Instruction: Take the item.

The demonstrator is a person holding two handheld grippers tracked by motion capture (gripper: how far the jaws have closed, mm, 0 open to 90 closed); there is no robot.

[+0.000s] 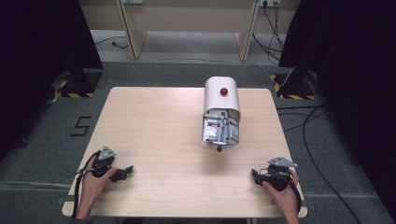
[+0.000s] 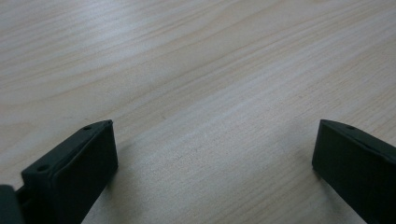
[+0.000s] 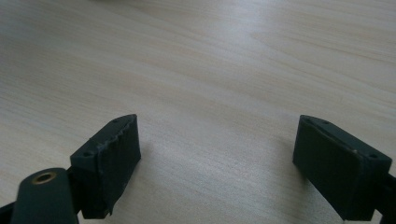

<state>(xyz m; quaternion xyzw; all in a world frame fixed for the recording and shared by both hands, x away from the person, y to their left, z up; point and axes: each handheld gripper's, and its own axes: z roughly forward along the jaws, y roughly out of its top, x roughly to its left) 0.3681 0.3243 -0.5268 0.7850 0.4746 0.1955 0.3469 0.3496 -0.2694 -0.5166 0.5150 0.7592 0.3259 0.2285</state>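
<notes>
A cream, rounded box (image 1: 220,100) with a red knob (image 1: 224,91) on top lies on the wooden table (image 1: 154,126), right of centre. Its near end is open and shows several packets (image 1: 219,132) inside; a small red knob (image 1: 219,149) sits at its front edge. My left gripper (image 1: 129,171) rests on the table at the near left, held by a hand, its jaws pointing right. In the left gripper view the left gripper (image 2: 212,149) stands open over bare wood. My right gripper (image 1: 254,175) rests at the near right, jaws pointing left. The right gripper (image 3: 217,149) is open, nothing between its fingers.
Beyond the table's far edge stand wooden furniture legs (image 1: 133,32) and floor cables (image 1: 271,32). Black curtains (image 1: 42,42) hang at both sides. A cable (image 1: 313,140) runs along the floor at the right. Bare wood lies between the two grippers.
</notes>
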